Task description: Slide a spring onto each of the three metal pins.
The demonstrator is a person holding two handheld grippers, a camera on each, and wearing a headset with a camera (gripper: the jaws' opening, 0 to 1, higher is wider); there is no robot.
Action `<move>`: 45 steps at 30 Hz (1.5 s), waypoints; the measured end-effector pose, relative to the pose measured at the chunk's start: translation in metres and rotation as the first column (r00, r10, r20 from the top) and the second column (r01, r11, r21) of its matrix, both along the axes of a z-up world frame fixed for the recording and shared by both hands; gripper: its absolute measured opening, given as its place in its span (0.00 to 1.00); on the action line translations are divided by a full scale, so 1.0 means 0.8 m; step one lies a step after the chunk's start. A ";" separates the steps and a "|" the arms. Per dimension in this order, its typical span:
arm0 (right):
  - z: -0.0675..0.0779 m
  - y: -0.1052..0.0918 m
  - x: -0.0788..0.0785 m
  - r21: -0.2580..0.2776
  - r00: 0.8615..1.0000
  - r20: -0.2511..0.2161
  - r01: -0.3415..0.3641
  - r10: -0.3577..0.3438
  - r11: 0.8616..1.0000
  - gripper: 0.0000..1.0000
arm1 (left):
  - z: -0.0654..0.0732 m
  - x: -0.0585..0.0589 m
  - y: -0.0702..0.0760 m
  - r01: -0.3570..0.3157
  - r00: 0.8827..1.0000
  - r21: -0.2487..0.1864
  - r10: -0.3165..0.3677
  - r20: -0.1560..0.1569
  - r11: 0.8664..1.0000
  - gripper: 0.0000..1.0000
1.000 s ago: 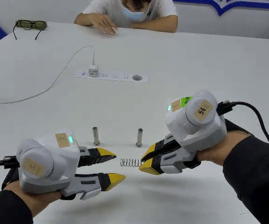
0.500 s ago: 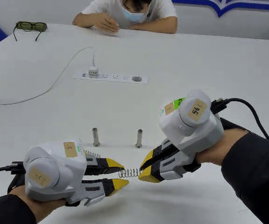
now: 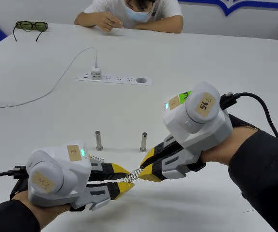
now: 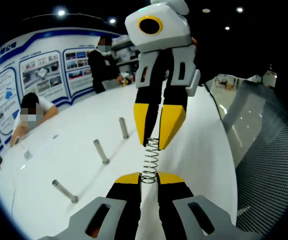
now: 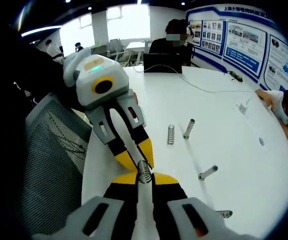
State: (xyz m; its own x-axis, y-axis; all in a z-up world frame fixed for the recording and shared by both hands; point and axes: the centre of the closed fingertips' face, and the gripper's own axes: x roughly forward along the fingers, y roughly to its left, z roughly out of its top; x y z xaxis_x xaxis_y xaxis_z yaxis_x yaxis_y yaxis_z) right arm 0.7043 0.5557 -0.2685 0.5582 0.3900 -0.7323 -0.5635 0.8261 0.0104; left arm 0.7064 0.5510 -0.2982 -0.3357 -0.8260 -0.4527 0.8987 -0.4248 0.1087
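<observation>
A white table (image 3: 211, 58) is seen under both grippers. The spring (image 3: 134, 174) is held just above the near part of the surface, slanted between them. Its left end is pinched in the narrowed jaws of the left gripper (image 3: 124, 179), and its right end is clamped in the closed jaws of the right gripper (image 3: 147, 166). Just beyond, a left pin (image 3: 99, 140) and a right pin (image 3: 143, 142) are stood upright. A second spring (image 3: 96, 158) is seen beside the left gripper. Farther off, a power strip (image 3: 115, 79) with a cable (image 3: 47, 92) is laid, and glasses (image 3: 31, 25) are left at the far left corner. A person (image 3: 129, 12) is seated at the far edge. Blue-trimmed display boards (image 4: 34, 75) are hung on the wall, and a mesh chair (image 4: 264, 140) is placed by the table.
</observation>
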 end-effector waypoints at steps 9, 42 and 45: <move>0.014 0.005 0.013 0.026 0.998 0.058 0.013 -0.014 1.000 0.11 | 0.003 0.000 -0.004 -0.016 0.999 -0.007 0.016 -0.037 1.000 0.11; 0.034 -0.021 0.028 0.005 0.990 0.116 0.074 -0.075 0.997 0.11 | 0.014 0.030 -0.002 -0.126 0.986 -0.028 0.122 -0.111 0.992 0.29; 0.037 -0.027 0.030 0.003 0.989 0.120 0.083 -0.083 0.997 0.11 | 0.015 0.035 0.000 -0.143 0.984 -0.032 0.139 -0.114 0.989 0.31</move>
